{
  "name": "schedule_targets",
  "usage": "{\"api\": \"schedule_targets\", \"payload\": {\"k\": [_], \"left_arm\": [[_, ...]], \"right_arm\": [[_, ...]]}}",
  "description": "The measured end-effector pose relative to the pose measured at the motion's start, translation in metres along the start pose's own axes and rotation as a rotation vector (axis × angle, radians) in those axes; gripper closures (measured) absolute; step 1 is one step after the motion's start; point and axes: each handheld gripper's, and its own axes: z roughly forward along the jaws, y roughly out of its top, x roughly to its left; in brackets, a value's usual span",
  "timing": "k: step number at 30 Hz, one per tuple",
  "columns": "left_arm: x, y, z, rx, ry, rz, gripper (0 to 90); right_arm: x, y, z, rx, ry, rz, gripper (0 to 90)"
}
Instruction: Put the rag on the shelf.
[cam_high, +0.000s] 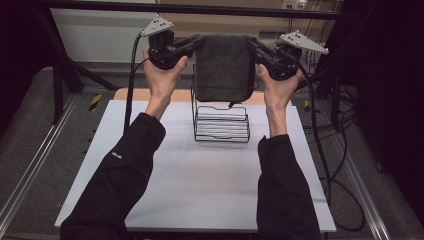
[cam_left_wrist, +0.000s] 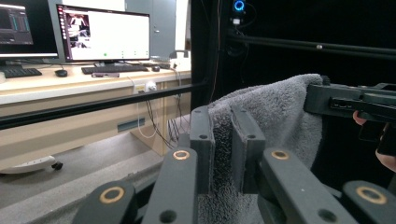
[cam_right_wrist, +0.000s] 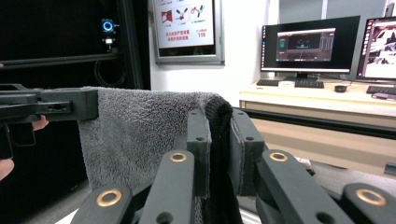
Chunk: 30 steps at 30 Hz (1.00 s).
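A dark grey towel (cam_high: 223, 67) hangs folded in the air above a black wire rack (cam_high: 221, 123) at the far middle of the white table. My left gripper (cam_high: 201, 42) is shut on the towel's upper left corner, and my right gripper (cam_high: 249, 44) is shut on its upper right corner. In the left gripper view the towel (cam_left_wrist: 275, 116) runs between the two jaws, with the other gripper at the right edge. In the right gripper view the towel (cam_right_wrist: 140, 130) hangs leftward from a fold pinched between the jaws. The towel's lower edge reaches the rack's top.
The white table top (cam_high: 200, 175) lies under both forearms. Black frame posts (cam_high: 57, 75) and metal rails flank the table. Cables (cam_high: 330, 165) trail down the right side. Desks with monitors (cam_left_wrist: 105, 32) stand beyond the frame.
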Motion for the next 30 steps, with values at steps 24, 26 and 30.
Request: {"api": "schedule_targets", "payload": {"k": [24, 26, 30], "left_arm": [[-0.005, -0.031, -0.004, 0.069, -0.016, 0.019, 80.2], [-0.005, -0.033, -0.005, 0.072, -0.020, 0.021, 80.2], [-0.006, -0.036, -0.008, 0.069, -0.033, 0.024, 80.2]], "right_arm": [[-0.001, -0.034, -0.007, 0.048, 0.009, 0.014, 80.7], [-0.001, -0.036, -0.008, 0.050, 0.013, 0.016, 80.7], [0.000, -0.038, -0.011, 0.051, 0.022, 0.017, 80.7]]}}
